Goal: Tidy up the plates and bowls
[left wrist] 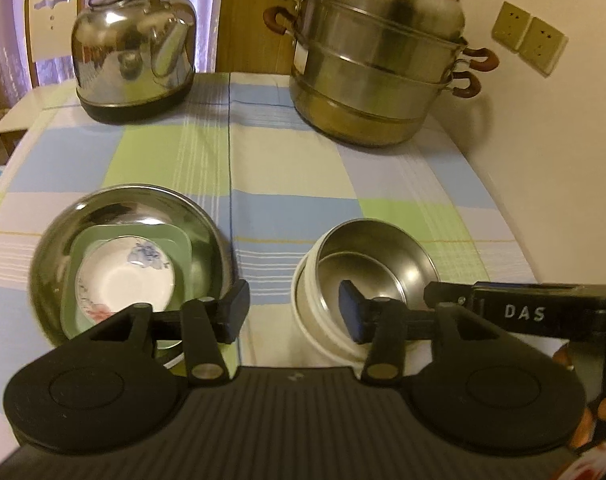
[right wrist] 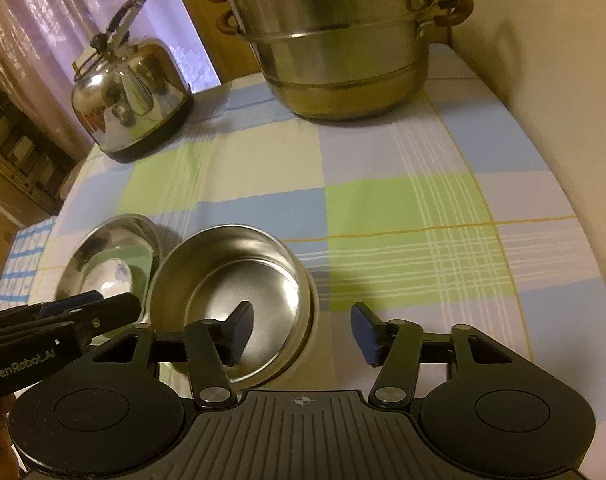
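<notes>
On the checked tablecloth a large steel basin (left wrist: pixel 115 208) holds a square green plate (left wrist: pixel 179 240), and a white flowered bowl (left wrist: pixel 123 276) sits in that. To its right a steel bowl (left wrist: pixel 383 248) is nested tilted in a white bowl (left wrist: pixel 315 320). My left gripper (left wrist: pixel 293 312) is open, held between the two stacks. My right gripper (right wrist: pixel 303 332) is open, astride the near right rim of the steel bowl (right wrist: pixel 239 276), with the white bowl (right wrist: pixel 309 320) under it. The basin stack shows in the right wrist view (right wrist: pixel 103 248).
A steel kettle (left wrist: pixel 135 52) stands at the back left and a tiered steel steamer pot (left wrist: pixel 383 68) at the back right. A wall (left wrist: pixel 563 160) runs along the table's right edge. A chair (left wrist: pixel 51 24) stands behind the table on the left.
</notes>
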Demonstrator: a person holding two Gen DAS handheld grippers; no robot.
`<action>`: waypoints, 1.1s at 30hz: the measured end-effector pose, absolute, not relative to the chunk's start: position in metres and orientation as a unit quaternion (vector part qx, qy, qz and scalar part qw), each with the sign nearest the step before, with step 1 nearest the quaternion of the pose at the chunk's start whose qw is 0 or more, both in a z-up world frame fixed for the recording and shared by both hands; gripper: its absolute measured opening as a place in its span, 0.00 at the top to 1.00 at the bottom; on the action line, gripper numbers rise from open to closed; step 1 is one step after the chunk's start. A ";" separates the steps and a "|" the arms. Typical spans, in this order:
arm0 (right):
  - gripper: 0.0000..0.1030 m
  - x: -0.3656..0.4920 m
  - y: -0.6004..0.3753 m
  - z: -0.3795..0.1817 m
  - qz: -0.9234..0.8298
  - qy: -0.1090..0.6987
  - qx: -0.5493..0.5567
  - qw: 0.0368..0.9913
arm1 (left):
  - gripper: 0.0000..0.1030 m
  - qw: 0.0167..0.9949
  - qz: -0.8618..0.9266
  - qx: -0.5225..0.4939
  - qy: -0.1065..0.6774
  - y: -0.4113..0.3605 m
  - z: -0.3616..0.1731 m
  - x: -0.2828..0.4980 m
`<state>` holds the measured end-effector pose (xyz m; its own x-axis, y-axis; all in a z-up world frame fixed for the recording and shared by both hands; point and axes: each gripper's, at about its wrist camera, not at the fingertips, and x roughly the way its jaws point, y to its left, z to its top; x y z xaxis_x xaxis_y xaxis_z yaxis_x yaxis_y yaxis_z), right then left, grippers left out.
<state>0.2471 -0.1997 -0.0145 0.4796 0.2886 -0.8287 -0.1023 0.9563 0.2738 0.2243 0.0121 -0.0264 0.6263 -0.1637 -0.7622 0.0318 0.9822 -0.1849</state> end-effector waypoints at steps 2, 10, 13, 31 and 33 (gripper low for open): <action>0.29 0.236 -0.198 -0.009 0.124 0.491 0.092 0.857 | 0.48 0.900 -0.057 -0.071 0.425 0.017 -0.022 0.213; 0.25 0.188 -0.181 0.001 0.140 0.489 0.084 0.857 | 0.34 0.902 -0.060 -0.046 0.424 0.039 -0.013 0.163; 0.25 0.171 -0.175 0.002 0.139 0.491 0.087 0.855 | 0.32 0.901 -0.063 -0.043 0.428 0.046 -0.012 0.147; 0.24 0.103 -0.127 -0.001 0.118 0.501 0.072 0.854 | 0.20 0.892 -0.057 -0.027 0.448 0.084 -0.020 0.087; 0.24 0.098 -0.123 0.000 0.117 0.500 0.071 0.855 | 0.19 0.893 -0.056 -0.024 0.446 0.086 -0.020 0.084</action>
<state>0.0981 -0.1231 -0.0002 0.4719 0.2703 -0.8392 -0.1288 0.9628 0.2376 0.0839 0.0864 -0.0196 0.5956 -0.1220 -0.7940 0.0797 0.9925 -0.0927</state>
